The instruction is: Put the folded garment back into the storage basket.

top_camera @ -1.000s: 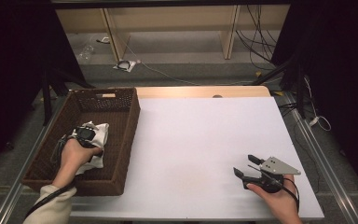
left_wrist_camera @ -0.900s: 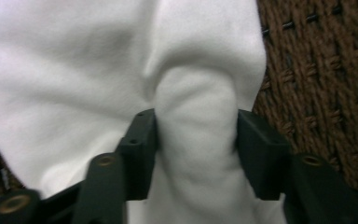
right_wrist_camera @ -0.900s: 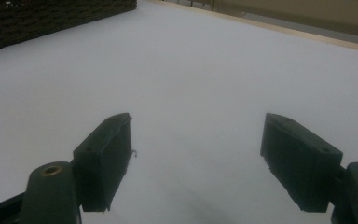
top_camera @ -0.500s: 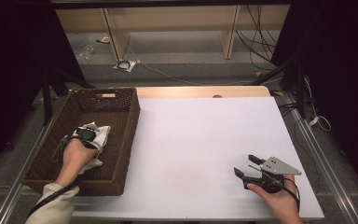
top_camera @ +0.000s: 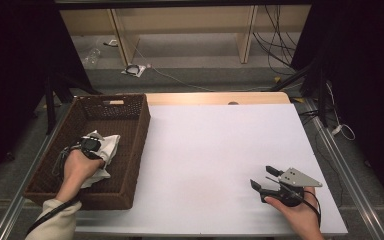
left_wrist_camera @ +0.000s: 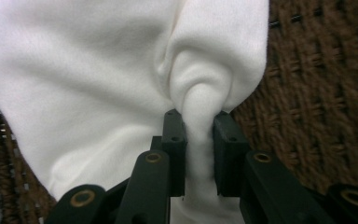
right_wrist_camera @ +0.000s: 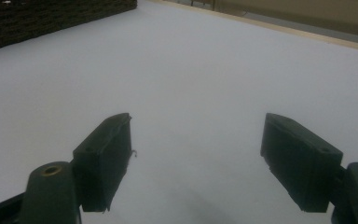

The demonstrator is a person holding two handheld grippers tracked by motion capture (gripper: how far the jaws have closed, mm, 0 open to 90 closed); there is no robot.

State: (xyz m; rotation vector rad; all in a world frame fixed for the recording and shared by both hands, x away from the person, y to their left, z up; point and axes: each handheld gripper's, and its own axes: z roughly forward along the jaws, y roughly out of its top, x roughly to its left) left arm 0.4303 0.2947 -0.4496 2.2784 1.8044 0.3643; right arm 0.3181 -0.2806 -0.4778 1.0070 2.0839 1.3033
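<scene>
A white cloth [top_camera: 107, 146] lies bunched inside the dark brown wicker basket [top_camera: 136, 130] at the table's left. My left gripper [top_camera: 91, 145] is down in the basket, and in the left gripper view it [left_wrist_camera: 199, 135] is shut on a pinched fold of the white cloth [left_wrist_camera: 98, 74], with basket weave [left_wrist_camera: 317, 116] behind. My right gripper [top_camera: 264, 178] rests low over the white table [top_camera: 215, 145] near its front right corner. In the right gripper view it [right_wrist_camera: 196, 154] stands open, with nothing between its jaws but bare white table [right_wrist_camera: 191, 70].
The basket's side wall [right_wrist_camera: 42, 18] lies far ahead of the right gripper. A wooden strip [top_camera: 215, 98] borders the table's far edge. Beyond it are shelving legs and cables [top_camera: 135, 70] on the floor. Metal rails run along both table sides.
The left hand has shifted slightly within the basket, and the cloth has bunched up a little toward the basket's right wall. The right gripper has stayed where it was.
</scene>
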